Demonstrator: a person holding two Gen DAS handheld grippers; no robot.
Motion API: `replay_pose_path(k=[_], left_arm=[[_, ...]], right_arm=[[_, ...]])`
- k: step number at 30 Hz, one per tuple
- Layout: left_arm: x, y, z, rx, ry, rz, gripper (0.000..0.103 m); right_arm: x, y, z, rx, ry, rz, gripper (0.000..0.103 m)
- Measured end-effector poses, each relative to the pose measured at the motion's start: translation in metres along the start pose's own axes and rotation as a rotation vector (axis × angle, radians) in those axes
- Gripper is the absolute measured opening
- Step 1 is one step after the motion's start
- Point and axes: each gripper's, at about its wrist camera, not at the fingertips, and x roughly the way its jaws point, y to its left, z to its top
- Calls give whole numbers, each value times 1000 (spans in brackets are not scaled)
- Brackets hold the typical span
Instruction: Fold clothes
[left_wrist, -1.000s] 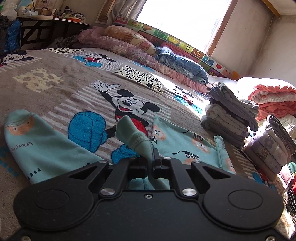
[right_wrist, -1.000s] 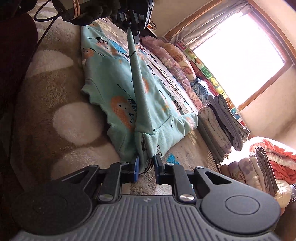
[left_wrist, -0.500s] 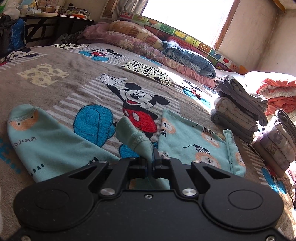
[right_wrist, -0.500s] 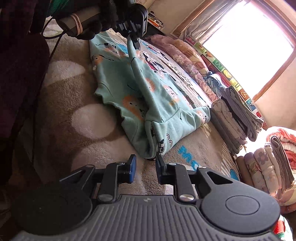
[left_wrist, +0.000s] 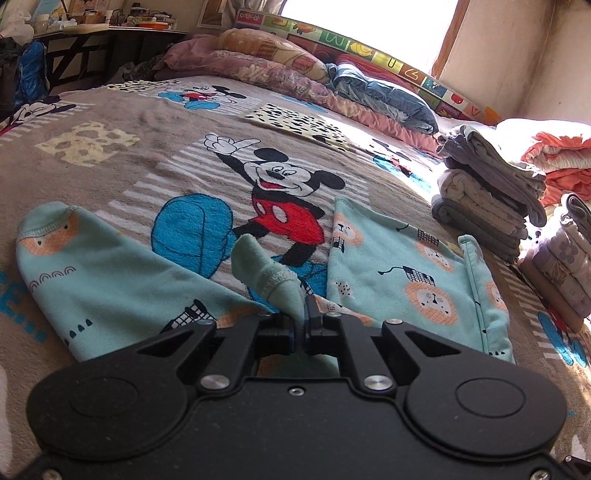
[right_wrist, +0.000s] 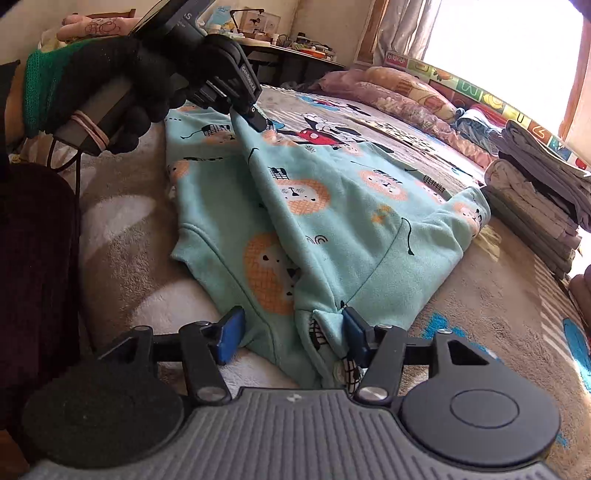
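While the left gripper (left_wrist: 300, 328) stayed clamped on a raised fold of the mint lion-print garment (right_wrist: 332, 206), which lay on the near part of the cartoon blanket (left_wrist: 110, 122), the right gripper (right_wrist: 291, 334) stood with jaws apart around the near hem. Risk: held at only 1 point, the fold could slump and skew. Change: 1 second earlier, the right jaws gripped that hem.
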Motion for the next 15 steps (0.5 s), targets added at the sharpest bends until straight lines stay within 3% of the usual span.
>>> replay_pose_path(k=[1,2,4,7,8,9,11,14,15], left_arm=[[1,0,-1,6,4,17,14],[1,2,0,1,0,42,28],[-5,4,3,-3,-33,116,39],[-20,-6,11,35,-108,206,39],[-24,-13,13,61,-126,203,39],[-28,-24,16,92,-142,180,39],[-29,-56,25,147,-152,65,39],[-8,-104,39,185,-102,-138,39],[2,-118,45,200,-82,-175,39]], right_arm=[[-2,-4,1,16,-1,20,60],[-3,-6,1,20,-7,34,60],[-4,-5,-6,6,-38,39,61],[-6,-4,-10,24,-68,52,65],[-6,-4,-10,26,-72,59,70],[-5,-3,-10,26,-76,66,71],[-4,-2,-10,20,-83,71,73],[-2,-11,-11,49,-97,107,73],[-2,-14,-11,60,-103,120,73]])
